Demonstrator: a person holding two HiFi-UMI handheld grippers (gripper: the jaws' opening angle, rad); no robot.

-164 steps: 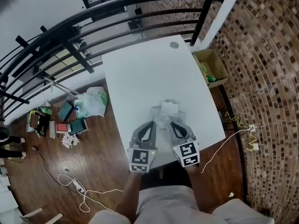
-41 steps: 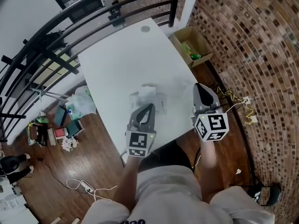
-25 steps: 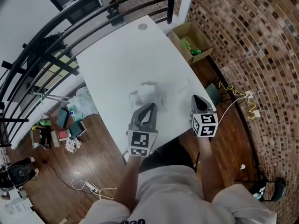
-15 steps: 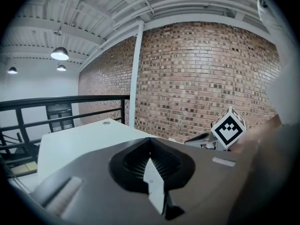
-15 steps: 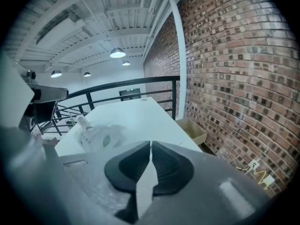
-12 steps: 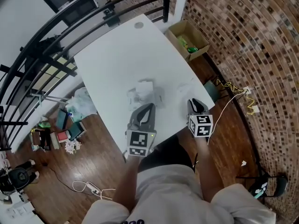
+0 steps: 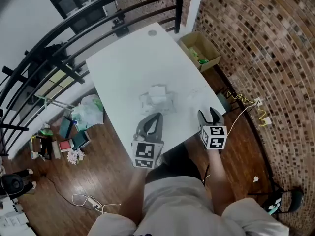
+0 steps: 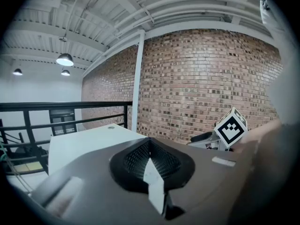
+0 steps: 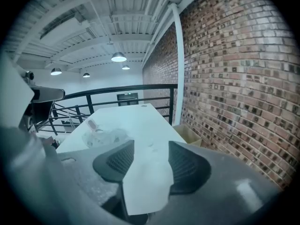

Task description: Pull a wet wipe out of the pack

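Hovering by the near edge of the white rectangular table (image 7: 133, 68), both tools are off the work. The left tongs (image 8: 149, 149) are clenched pad to pad with nothing pinched. The right tongs (image 9: 151, 149) have just been opening and stand released, with only bare table showing between them. The crumpled, translucent wet-wipe pack (image 7: 157, 100) lies at twelve o'clock from the left tongs and ten o'clock from the right, a white tuft poking from its top. A faint pale patch (image 7: 193, 94) at eleven o'clock from the right tongs may be the freed wipe, though white on white leaves that unsure. The likely trouble is that the pack looks light and nothing pins it, so another tug would probably drag it whole. A loose wipe so near the table's three-o'clock edge could also slip to the floor. No brand is readable on the pack, and the black-and-white marker cube (image 7: 213, 137) carries a code, not words.
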